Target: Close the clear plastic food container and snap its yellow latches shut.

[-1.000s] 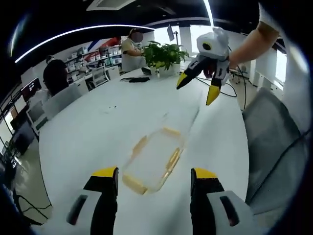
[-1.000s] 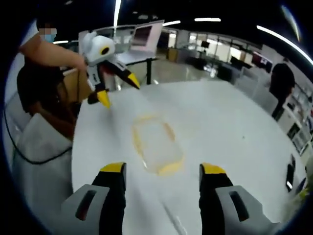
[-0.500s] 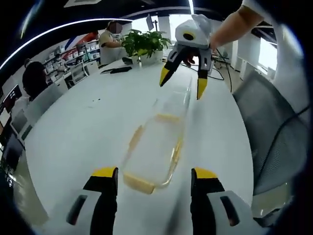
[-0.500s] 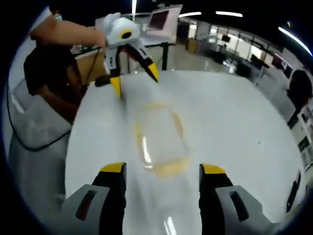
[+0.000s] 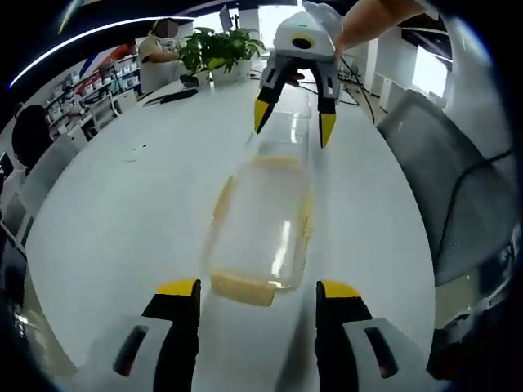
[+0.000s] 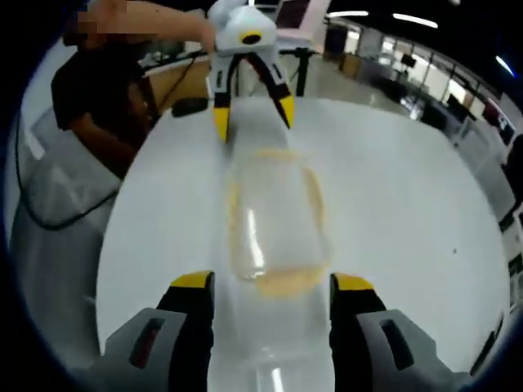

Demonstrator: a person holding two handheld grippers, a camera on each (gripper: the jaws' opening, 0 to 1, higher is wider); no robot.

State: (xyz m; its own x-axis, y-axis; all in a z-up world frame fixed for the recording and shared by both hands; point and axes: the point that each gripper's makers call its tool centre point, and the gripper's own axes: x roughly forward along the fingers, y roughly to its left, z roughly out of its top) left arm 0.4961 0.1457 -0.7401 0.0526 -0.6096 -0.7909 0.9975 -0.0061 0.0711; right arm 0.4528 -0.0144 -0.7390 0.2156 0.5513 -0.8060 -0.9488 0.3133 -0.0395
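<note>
A clear plastic food container (image 5: 261,220) with yellow latches (image 5: 242,289) lies on a white table (image 5: 122,212). The left gripper (image 5: 256,304) and right gripper (image 6: 260,296) flank its opposite ends, jaws wide apart, holding nothing. Best approach, probably: press each end latch squarely down.

The left tongs (image 5: 257,290) point forward with their yellow-tipped jaws spread wide. The right tongs (image 6: 271,286) face them from the opposite side, jaws likewise parted, tips angled downward, and a bare forearm (image 5: 380,15) extends behind them.
</note>
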